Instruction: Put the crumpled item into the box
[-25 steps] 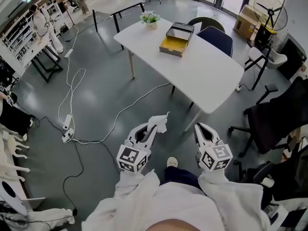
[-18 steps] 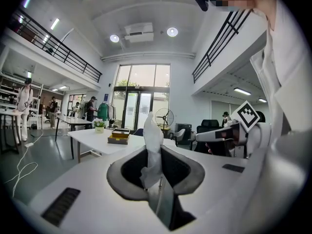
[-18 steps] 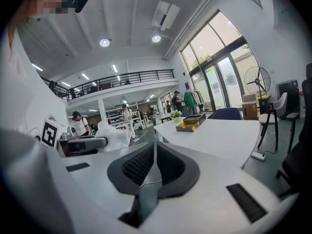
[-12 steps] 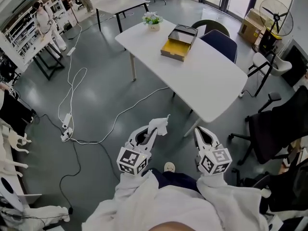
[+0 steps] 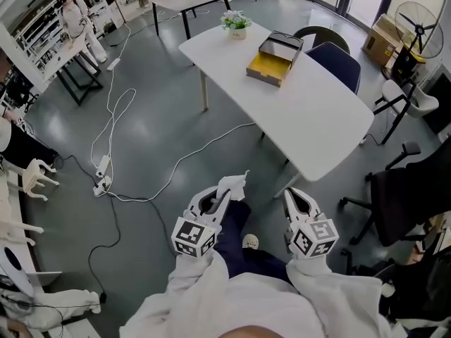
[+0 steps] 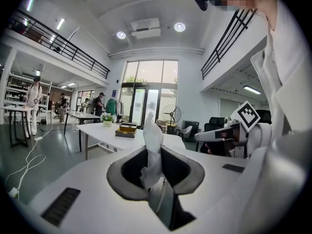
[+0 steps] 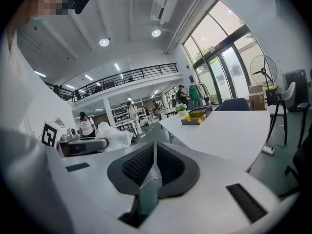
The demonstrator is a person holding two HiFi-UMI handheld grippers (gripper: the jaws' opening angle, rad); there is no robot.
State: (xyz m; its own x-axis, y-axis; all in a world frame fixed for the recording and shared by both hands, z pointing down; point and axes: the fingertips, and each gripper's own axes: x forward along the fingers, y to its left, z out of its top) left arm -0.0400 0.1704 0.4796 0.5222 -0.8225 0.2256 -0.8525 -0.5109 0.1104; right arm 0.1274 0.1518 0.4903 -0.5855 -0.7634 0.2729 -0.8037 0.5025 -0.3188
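Table (image 5: 310, 111) and box (image 5: 275, 59) nearer than before; left fingers (image 6: 126, 172) clamped on crumpled tissue (image 6: 152, 145); right fingers (image 7: 140, 165) together

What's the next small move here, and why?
Probably step forward, carrying the left gripper toward the white table: its jaws are shut on the crumpled tissue, and the open box sits on that table, far ahead.
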